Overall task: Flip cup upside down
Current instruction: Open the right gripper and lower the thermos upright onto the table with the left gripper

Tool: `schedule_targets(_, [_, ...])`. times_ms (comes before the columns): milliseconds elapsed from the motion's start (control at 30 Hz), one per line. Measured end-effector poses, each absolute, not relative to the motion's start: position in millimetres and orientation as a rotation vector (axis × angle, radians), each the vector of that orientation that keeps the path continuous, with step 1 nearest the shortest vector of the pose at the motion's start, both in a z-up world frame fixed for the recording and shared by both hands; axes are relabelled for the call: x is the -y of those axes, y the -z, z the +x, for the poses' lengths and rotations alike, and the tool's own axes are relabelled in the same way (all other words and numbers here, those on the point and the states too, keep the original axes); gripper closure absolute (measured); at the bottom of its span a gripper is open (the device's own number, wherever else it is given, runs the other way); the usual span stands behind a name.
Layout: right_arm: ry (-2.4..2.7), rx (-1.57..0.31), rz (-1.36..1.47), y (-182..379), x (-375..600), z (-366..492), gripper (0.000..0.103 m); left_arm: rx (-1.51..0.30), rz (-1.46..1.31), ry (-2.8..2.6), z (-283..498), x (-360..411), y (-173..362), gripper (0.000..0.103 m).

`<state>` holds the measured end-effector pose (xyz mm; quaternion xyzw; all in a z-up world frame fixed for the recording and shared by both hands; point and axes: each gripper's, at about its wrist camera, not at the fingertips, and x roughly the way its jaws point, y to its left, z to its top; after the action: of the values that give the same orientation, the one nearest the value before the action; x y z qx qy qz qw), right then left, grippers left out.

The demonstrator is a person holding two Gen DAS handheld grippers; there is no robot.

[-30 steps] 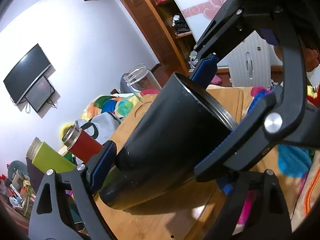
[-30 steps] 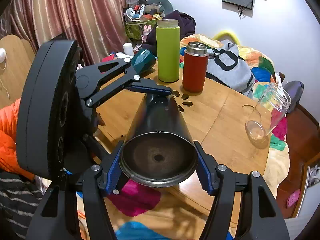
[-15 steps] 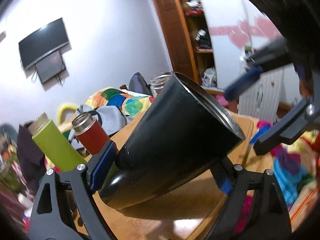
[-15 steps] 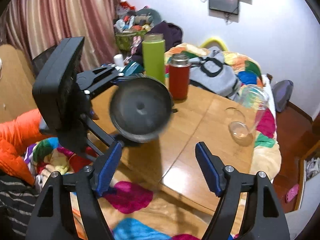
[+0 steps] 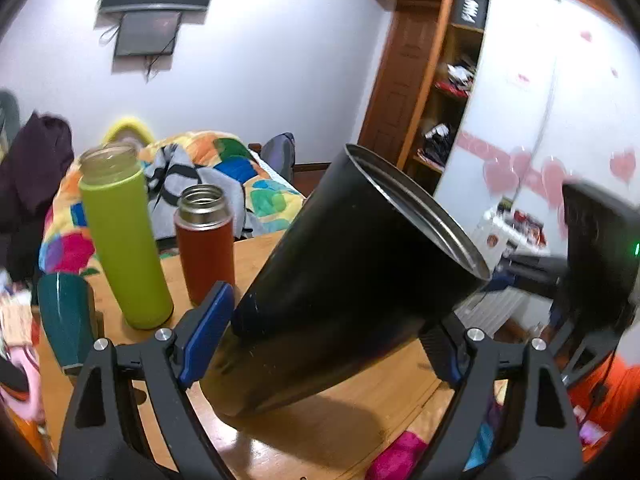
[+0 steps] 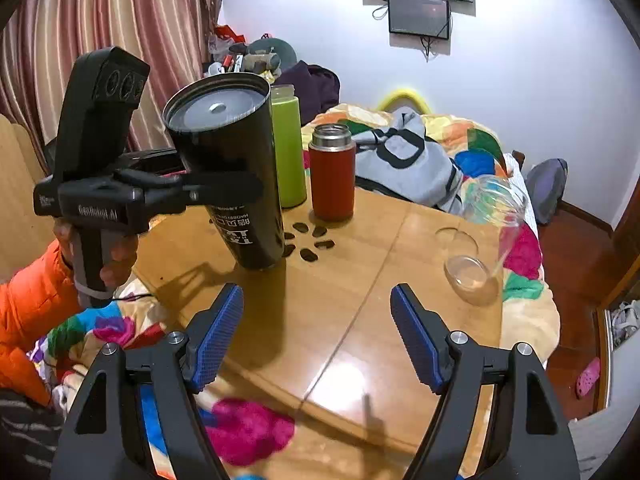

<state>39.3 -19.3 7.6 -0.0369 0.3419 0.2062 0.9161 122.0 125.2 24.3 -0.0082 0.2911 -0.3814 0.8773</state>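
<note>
The black tapered cup (image 6: 230,168) is held by my left gripper (image 6: 224,190), which is shut around its body. In the right wrist view the cup stands nearly upright with its wide end up and its narrow end on or just above the wooden table (image 6: 360,300), leaning slightly. In the left wrist view the cup (image 5: 340,280) fills the space between the blue pads (image 5: 206,334), its steel-rimmed end pointing up and right. My right gripper (image 6: 318,336) is open and empty, low over the table's near edge, apart from the cup.
A green bottle (image 6: 288,144) and a red flask (image 6: 332,170) stand behind the cup. A clear glass (image 6: 486,240) lies tilted at the table's right. A teal cup (image 5: 66,316) stands at the left. A colourful blanket surrounds the table.
My right gripper let go of the cup and drew back, open. My left gripper turned the cup from lying toward the right camera to nearly upright over the table.
</note>
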Motion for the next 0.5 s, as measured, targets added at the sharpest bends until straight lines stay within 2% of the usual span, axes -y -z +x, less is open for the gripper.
schedule_targets(267, [-0.443,-0.671,-0.059,0,2,52,0.030,-0.635,-0.032,0.717,136,-149,-22,0.029])
schedule_targets(500, [-0.456,-0.654,-0.053,6,-9,58,0.030,-0.634,0.000,0.683,143,-151,-17,0.034])
